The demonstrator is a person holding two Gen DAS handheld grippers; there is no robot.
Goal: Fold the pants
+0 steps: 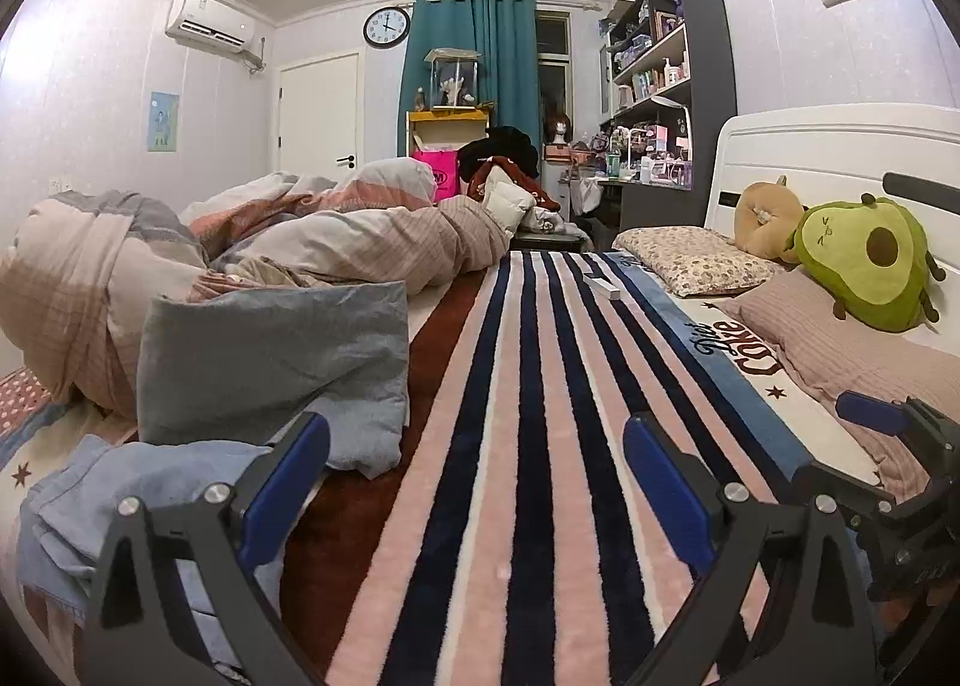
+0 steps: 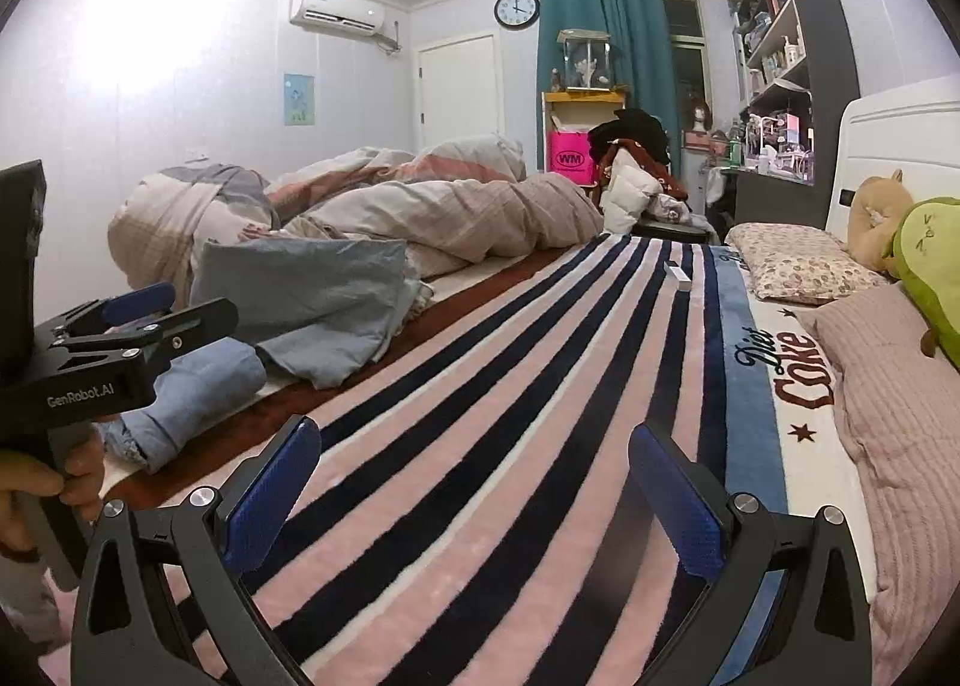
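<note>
Grey-blue pants (image 1: 270, 362) lie crumpled at the left edge of the striped blanket (image 1: 528, 386); they also show in the right wrist view (image 2: 312, 296). A lighter blue garment (image 1: 132, 500) lies in front of them, also in the right wrist view (image 2: 192, 398). My left gripper (image 1: 477, 482) is open and empty, low over the blanket, its left finger beside the blue garment. My right gripper (image 2: 474, 494) is open and empty over the stripes. The left gripper shows at the left of the right wrist view (image 2: 144, 308); the right gripper shows at the right of the left wrist view (image 1: 900, 422).
A bunched duvet (image 1: 300, 242) lies behind the pants. Pillows (image 1: 696, 260), an avocado plush (image 1: 870, 260) and a white headboard (image 1: 840, 146) are on the right. A small white box (image 1: 600, 281) lies far along the blanket. Shelves (image 1: 666, 80) and clutter stand at the far end.
</note>
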